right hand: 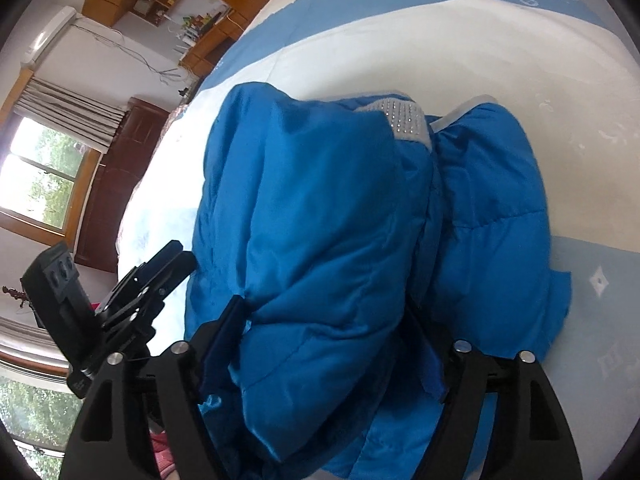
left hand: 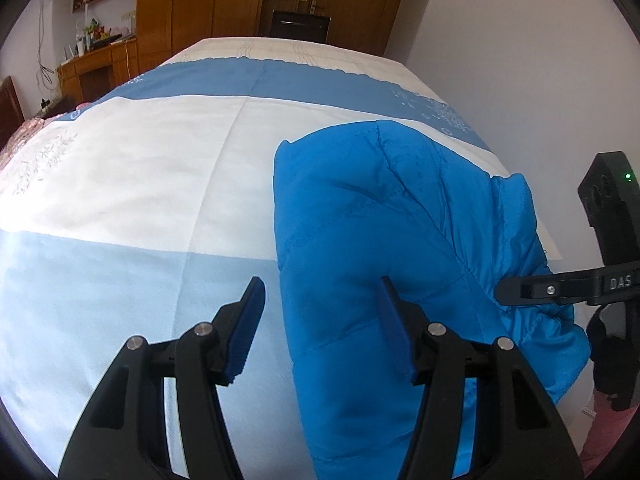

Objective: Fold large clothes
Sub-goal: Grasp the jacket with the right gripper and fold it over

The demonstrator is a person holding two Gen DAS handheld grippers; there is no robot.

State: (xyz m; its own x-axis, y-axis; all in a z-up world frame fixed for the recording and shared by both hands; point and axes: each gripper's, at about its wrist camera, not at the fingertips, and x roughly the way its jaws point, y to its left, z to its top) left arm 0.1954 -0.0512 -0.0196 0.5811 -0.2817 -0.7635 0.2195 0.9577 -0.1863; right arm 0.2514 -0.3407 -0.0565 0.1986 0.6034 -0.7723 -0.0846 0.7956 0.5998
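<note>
**Blue padded jacket bundled on the bed, a gripper at either side**

I am looking at a bright blue quilted jacket (right hand: 320, 220) lying in a thick folded bundle on a bed, on a bedspread (left hand: 140, 168) banded in white, mid blue and pale blue. It sits near the bed's edge closest to me.

Only my right wrist view shows the jacket's grey, studded collar band (right hand: 404, 120) at the far end of the bundle, and a second padded fold lying beside the first. In that view the right gripper (right hand: 324, 332) has a fat roll of the jacket bulging between its fingers, filling the gap; whether the pads are actually squeezing the fabric I cannot tell. The left gripper appears here at the lower left, beside the jacket's edge, with a window behind it.

My left wrist view shows what the other hides: the left gripper (left hand: 320, 320) is released, its jaws apart. One blue pad (left hand: 244, 332) hangs over bare bedspread, the other (left hand: 396, 328) lies against the jacket's side. This view also takes in wooden wardrobes (left hand: 192, 0) beyond the bed, and the right gripper reaching in from the right edge.
</note>
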